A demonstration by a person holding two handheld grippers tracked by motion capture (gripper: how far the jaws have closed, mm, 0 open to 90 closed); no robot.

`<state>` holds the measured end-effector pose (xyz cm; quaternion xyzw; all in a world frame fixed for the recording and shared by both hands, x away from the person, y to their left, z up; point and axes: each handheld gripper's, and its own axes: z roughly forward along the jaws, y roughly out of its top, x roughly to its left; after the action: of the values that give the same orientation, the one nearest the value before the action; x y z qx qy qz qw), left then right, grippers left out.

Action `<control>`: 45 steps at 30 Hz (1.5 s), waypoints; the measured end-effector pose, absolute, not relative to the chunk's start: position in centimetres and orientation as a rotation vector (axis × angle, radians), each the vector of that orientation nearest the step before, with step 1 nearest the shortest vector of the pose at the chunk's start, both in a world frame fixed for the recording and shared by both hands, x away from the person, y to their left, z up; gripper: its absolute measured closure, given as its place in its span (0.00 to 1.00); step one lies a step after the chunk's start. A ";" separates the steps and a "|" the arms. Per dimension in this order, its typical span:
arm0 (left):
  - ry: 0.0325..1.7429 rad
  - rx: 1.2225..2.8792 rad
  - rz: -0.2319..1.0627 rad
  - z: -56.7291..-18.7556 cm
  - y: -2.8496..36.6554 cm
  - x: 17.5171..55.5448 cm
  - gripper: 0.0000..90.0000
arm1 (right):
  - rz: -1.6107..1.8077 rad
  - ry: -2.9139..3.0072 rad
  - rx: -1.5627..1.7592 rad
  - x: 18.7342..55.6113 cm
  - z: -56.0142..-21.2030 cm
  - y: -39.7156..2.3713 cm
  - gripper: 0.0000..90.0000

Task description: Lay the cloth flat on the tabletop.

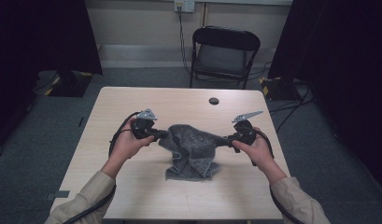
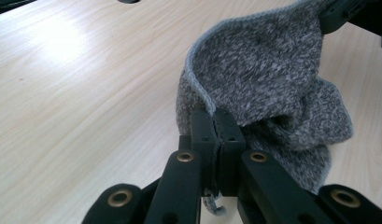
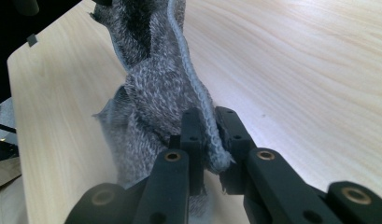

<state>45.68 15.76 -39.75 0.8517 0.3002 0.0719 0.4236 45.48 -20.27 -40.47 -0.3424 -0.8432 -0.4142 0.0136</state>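
I have both tongs clamped on the one grey cloth [image 1: 191,149]. My left tongs [image 2: 217,122] are squeezed tight on its stitched hem at one corner, jaws pressed together with only the edge between them. My right tongs [image 3: 208,135] pinch the hem at the other corner, a bunched fold of the knit caught between the jaws.

Between the two tongs the top edge of the cloth hangs in a shallow sag, raised off the bench [image 1: 132,102]. Below that span the rest droops toward me, and its lower part lies crumpled on the bench, nearer to me than either pair of tongs.

So I judge the grasping done and the lift begun. What is left, as I read it, is to draw the corners apart until the edge is taut, then spread or fold the cloth flat.

Count: one cloth, two tongs, one bench. Beyond the tongs sits one dark round hole [image 1: 214,101] in the bench top, and past the far edge one black folding chair [image 1: 224,55].
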 end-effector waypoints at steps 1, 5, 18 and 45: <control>0.748 2.137 0.174 -39.8 15.6 46.1 0.99 | -1.278 -2.627 -1.065 45.8 -40.5 -20.2 0.92; 0.761 2.144 0.165 -39.9 15.4 48.1 0.98 | -1.237 -2.616 -1.086 47.5 -40.9 -20.0 0.92; 0.910 1.980 0.399 -40.7 14.9 52.4 0.32 | -1.570 -2.607 -1.501 52.1 -40.2 -19.7 0.41; 0.699 2.144 0.198 -48.7 12.4 37.7 0.28 | -1.305 -2.858 -1.287 38.2 -47.4 -22.6 0.34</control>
<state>37.73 12.42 -48.65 0.8573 0.2794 0.0792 0.4251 38.18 -22.59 -47.36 -0.3761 -0.8350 -0.3811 -0.1265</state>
